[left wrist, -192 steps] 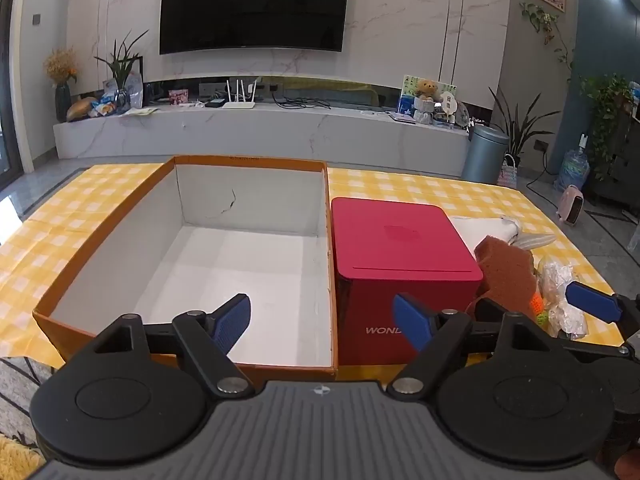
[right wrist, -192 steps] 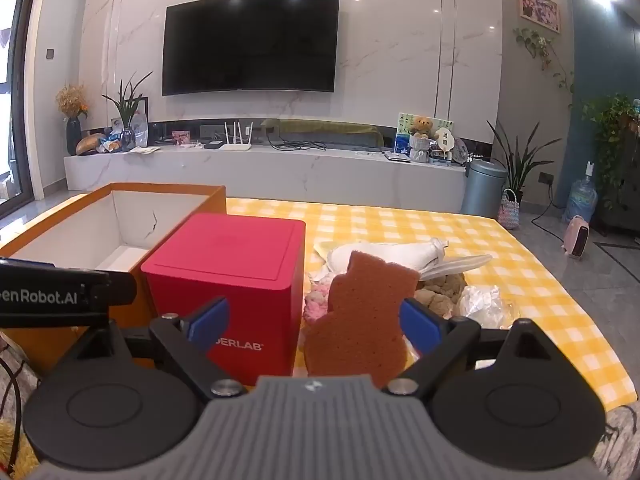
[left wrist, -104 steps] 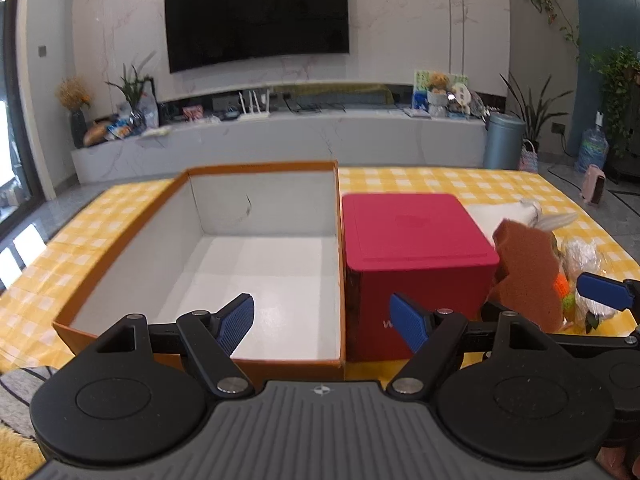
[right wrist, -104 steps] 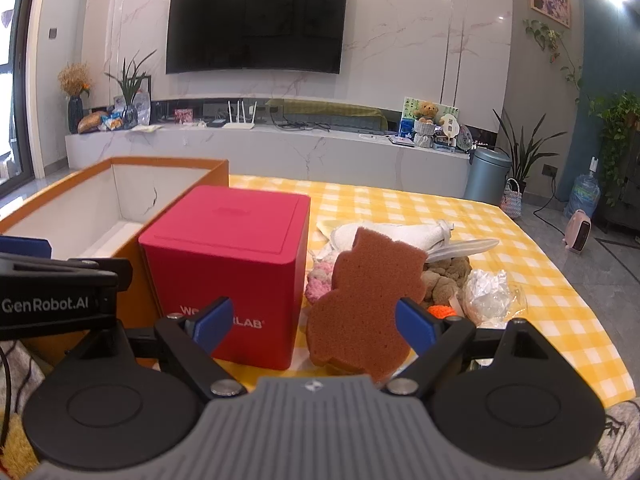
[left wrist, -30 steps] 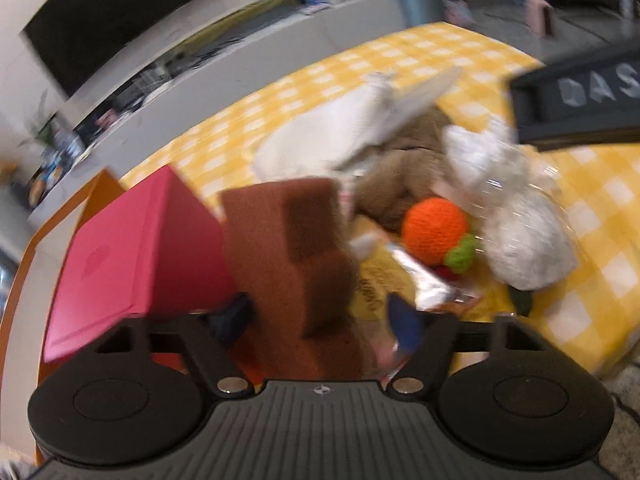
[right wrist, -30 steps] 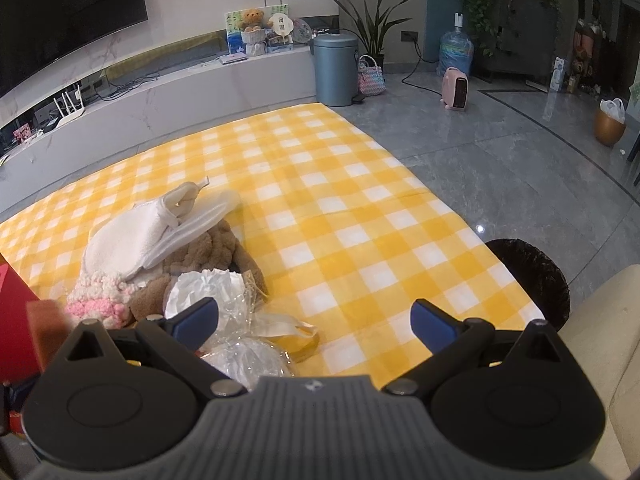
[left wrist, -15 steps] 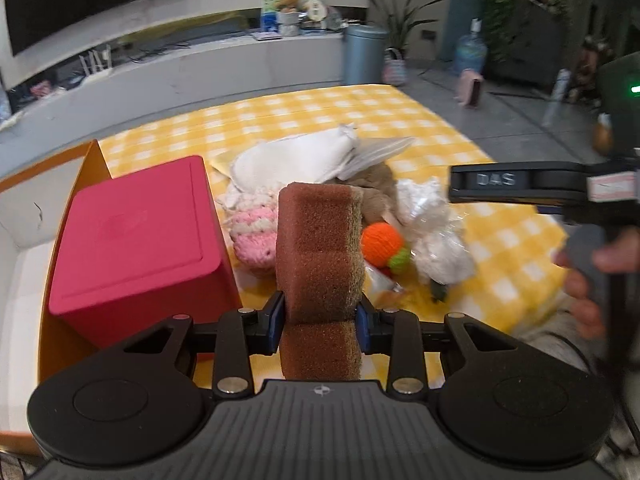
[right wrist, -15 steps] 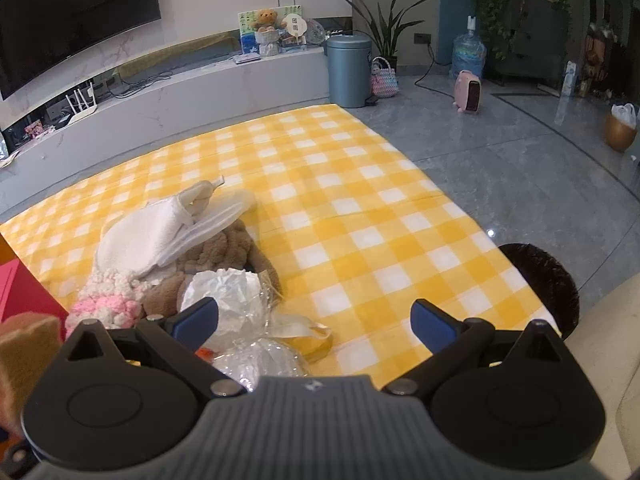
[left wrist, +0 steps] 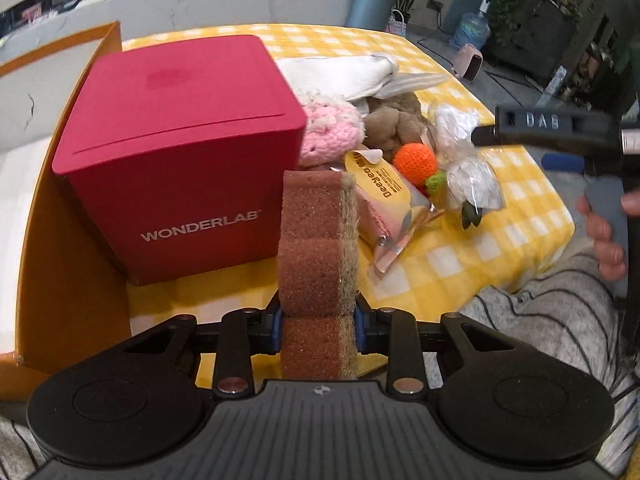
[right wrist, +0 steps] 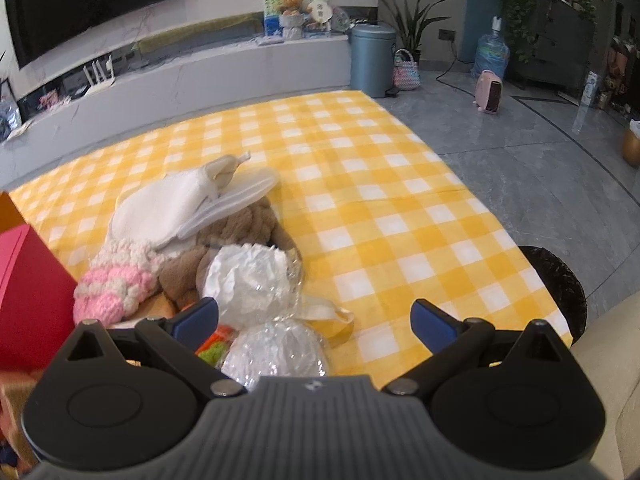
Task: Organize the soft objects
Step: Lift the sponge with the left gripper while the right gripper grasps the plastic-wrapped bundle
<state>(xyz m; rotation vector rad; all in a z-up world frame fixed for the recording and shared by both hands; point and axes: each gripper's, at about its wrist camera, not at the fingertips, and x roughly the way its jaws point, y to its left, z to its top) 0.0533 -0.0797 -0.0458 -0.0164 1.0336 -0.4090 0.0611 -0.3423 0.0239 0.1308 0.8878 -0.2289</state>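
Clamping on the brown sponge (left wrist: 318,256), the left gripper (left wrist: 318,326) is closing, pads pressed into its sides; the sponge stands upright in front of the red box (left wrist: 180,152). Right gripper (right wrist: 316,320) hangs wide open, holding nothing. Next move, likely: carry the sponge left to the orange box (left wrist: 60,272).

Sponge (left wrist: 318,264), earlier w/ right gripper (right wrist: 314,322), now clamped at frame center in left gripper (left wrist: 318,326), jaws closing; right's jaws now empty.
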